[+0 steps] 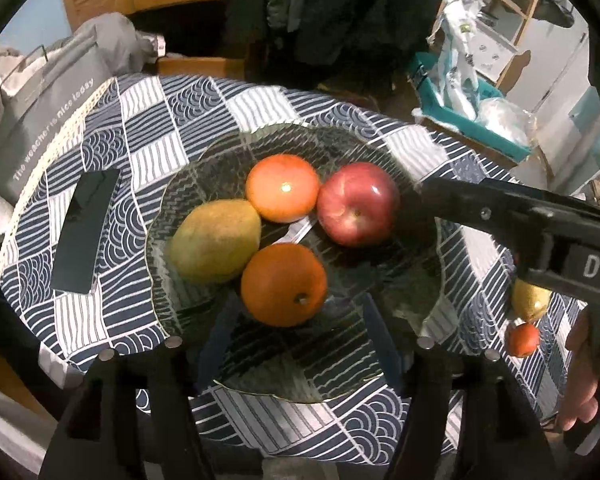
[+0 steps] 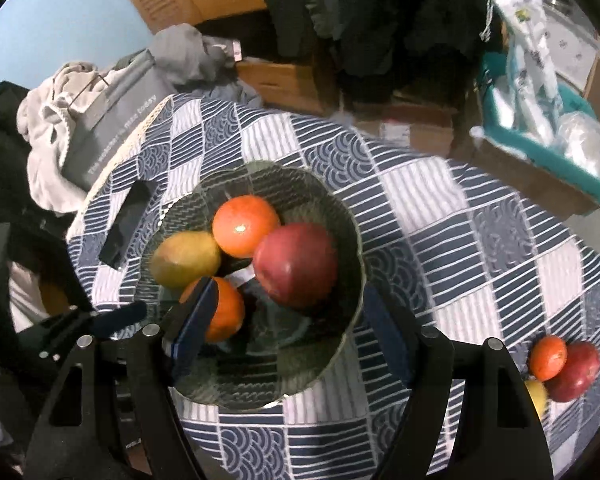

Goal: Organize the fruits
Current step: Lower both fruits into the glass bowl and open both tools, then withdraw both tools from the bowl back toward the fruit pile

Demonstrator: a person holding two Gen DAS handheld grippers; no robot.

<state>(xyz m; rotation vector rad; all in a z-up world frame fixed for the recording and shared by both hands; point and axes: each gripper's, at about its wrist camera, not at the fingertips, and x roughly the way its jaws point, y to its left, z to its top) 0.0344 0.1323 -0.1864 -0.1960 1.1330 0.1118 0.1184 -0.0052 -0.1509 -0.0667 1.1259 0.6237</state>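
A glass bowl [image 1: 404, 312] [image 2: 352, 248] on the patterned cloth holds a red apple [image 1: 358, 204] [image 2: 296, 266], a yellow-green mango [image 1: 216, 240] [image 2: 186, 258], an orange [image 1: 284, 284] [image 2: 228, 308] and an orange-red tomato [image 1: 282, 188] [image 2: 244, 230]. My left gripper [image 1: 296, 344] is open and empty above the bowl's near rim. My right gripper [image 2: 288, 344] is open and empty over the bowl, just in front of the apple; its finger [image 1: 460, 196] reaches in from the right in the left wrist view. Loose on the cloth at the right lie a tomato [image 2: 548, 358] [image 1: 523, 339], a red apple [image 2: 576, 370] and a yellow fruit [image 2: 537, 396] [image 1: 532, 300].
A black phone [image 1: 86, 232] [image 2: 128, 224] lies on the cloth left of the bowl. A grey bag [image 1: 40, 120] and clothes sit at the table's far left edge. A teal box [image 2: 548, 152] of packets stands on the floor beyond the table's right side.
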